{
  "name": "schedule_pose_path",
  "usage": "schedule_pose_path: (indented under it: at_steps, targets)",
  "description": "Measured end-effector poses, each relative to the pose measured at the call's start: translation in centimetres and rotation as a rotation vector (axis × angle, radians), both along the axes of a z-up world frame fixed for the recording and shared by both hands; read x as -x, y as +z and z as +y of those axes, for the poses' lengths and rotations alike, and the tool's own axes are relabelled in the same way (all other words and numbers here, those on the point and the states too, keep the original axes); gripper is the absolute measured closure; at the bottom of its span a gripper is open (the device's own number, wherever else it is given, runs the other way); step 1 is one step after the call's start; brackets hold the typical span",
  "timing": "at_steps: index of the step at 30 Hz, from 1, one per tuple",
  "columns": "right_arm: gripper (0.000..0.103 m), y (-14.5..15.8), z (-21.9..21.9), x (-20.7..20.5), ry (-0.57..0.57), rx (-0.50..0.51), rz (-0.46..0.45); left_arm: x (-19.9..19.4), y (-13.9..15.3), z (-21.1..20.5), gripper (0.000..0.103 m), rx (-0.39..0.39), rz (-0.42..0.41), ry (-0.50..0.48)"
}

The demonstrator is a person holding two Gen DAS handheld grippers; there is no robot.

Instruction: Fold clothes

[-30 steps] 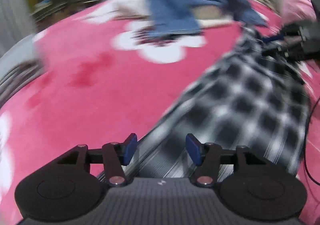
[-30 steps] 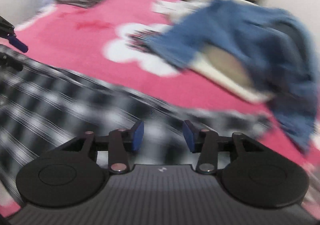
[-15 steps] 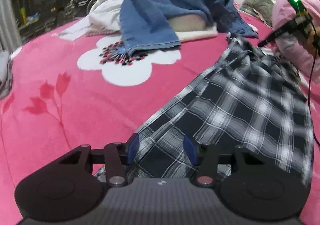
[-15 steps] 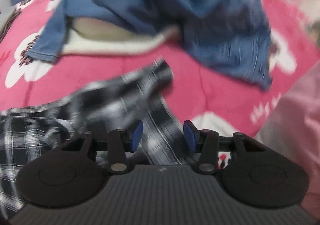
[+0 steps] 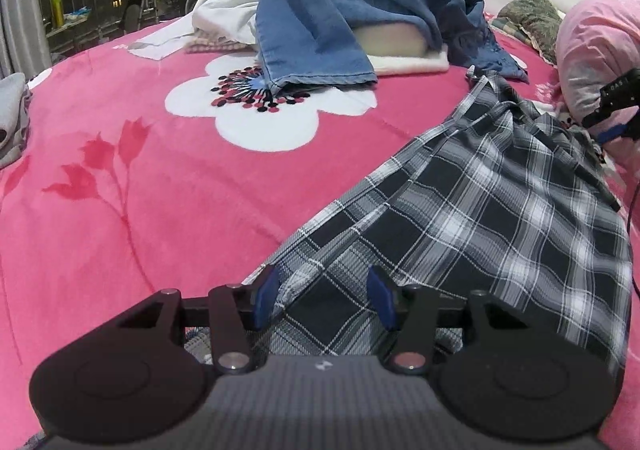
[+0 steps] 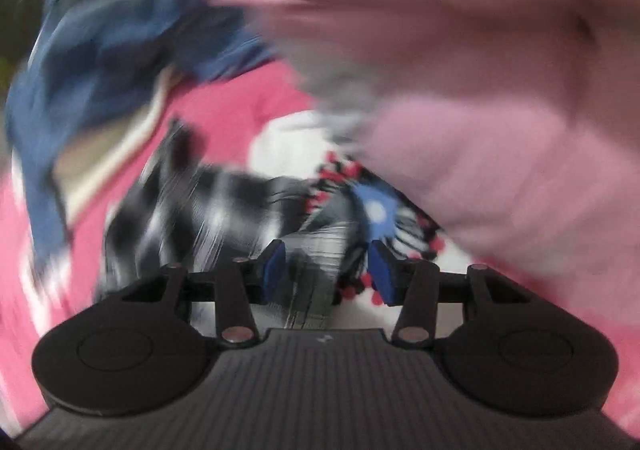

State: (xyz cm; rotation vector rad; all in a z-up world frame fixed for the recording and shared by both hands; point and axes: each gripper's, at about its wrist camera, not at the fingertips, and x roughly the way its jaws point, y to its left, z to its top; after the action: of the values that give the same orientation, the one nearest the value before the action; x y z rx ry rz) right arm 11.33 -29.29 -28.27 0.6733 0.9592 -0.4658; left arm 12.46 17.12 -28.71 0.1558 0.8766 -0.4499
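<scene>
A black-and-white plaid shirt (image 5: 480, 209) lies spread on the pink bedspread (image 5: 120, 153), running from the near edge up to the right. My left gripper (image 5: 323, 300) hovers low over the shirt's near hem; its jaws stand apart, cloth lies below them and nothing is pinched. In the blurred right wrist view my right gripper (image 6: 326, 274) is open over the shirt's far end (image 6: 192, 201), beside a flower print. That right gripper (image 5: 616, 113) also shows at the right edge of the left wrist view.
Blue jeans (image 5: 328, 21) are heaped over a cream cushion and white cloth (image 5: 224, 13) at the back. A pink pillow (image 5: 600, 49) sits at the right, close to my right gripper. Grey clothes (image 5: 12, 109) lie at the left edge. A cable (image 5: 634, 217) hangs at right.
My right gripper has swept along the shirt to its far end by the pink pillow, rolling as it went. My left gripper has sunk a little toward the near hem.
</scene>
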Motion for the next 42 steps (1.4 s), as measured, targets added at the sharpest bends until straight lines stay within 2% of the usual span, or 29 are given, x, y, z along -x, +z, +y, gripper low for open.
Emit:
schedule_pose_path:
  at_steps: [1,3,6,7,8,9,12,13,16,20,26,31,34,37,39,40,42]
  targets:
    - [0.058,-0.7,-0.6,0.4,-0.066,-0.032,-0.032,0.0,0.0,0.0,0.052,-0.006,0.000,0.000]
    - [0.058,-1.9,-1.5,0.6,-0.125,-0.087,-0.091,0.1,0.1,0.0,0.052,-0.014,0.002,0.005]
    - [0.060,-3.7,-1.8,-0.2,-0.155,-0.164,-0.134,0.2,0.1,-0.1,0.052,-0.022,0.000,0.013]
    - [0.063,-4.2,-1.7,-0.4,-0.162,-0.190,-0.148,0.3,0.1,-0.1,0.052,-0.026,0.000,0.016]
    - [0.075,-4.3,-1.3,-0.8,-0.147,-0.187,-0.159,0.3,0.1,-0.1,0.052,-0.028,-0.002,0.017]
    - [0.095,-4.3,-0.8,-1.2,-0.111,-0.166,-0.164,0.3,0.1,-0.1,0.052,-0.029,-0.003,0.018]
    - [0.098,-2.0,0.7,-1.0,-0.065,-0.027,-0.243,0.3,0.0,-0.2,0.052,-0.033,-0.005,0.017]
    - [0.098,-0.7,1.5,-0.5,-0.046,0.067,-0.284,0.3,0.0,-0.2,0.052,-0.034,-0.006,0.017]
    - [0.098,0.8,1.6,1.0,-0.080,0.214,-0.315,0.4,-0.1,-0.2,0.051,-0.038,-0.008,0.017]
    - [0.101,-0.9,-0.3,2.4,-0.157,0.187,-0.288,0.4,-0.1,-0.2,0.051,-0.042,-0.011,0.017]
    - [0.100,-0.1,2.3,3.5,-0.105,0.333,-0.269,0.4,-0.2,-0.2,0.051,-0.046,-0.014,0.019]
    - [0.098,-1.1,2.0,3.2,0.030,0.431,-0.141,0.4,-0.3,-0.2,0.050,-0.053,-0.019,0.012]
    - [0.092,0.2,2.7,4.1,0.102,0.510,-0.118,0.3,-0.3,-0.3,0.050,-0.056,-0.020,0.010]
    - [0.076,2.0,4.5,4.2,0.168,0.655,-0.138,0.4,-0.4,-0.4,0.050,-0.061,-0.022,0.010]
    - [0.055,3.3,6.0,3.7,0.231,0.776,-0.182,0.4,-0.4,-0.4,0.050,-0.064,-0.023,0.010]
    - [0.053,3.7,6.6,3.0,0.270,0.796,-0.204,0.4,-0.4,-0.5,0.050,-0.066,-0.023,0.010]
    - [0.051,4.0,6.8,1.3,0.350,0.749,-0.208,0.4,-0.4,-0.5,0.050,-0.069,-0.025,0.010]
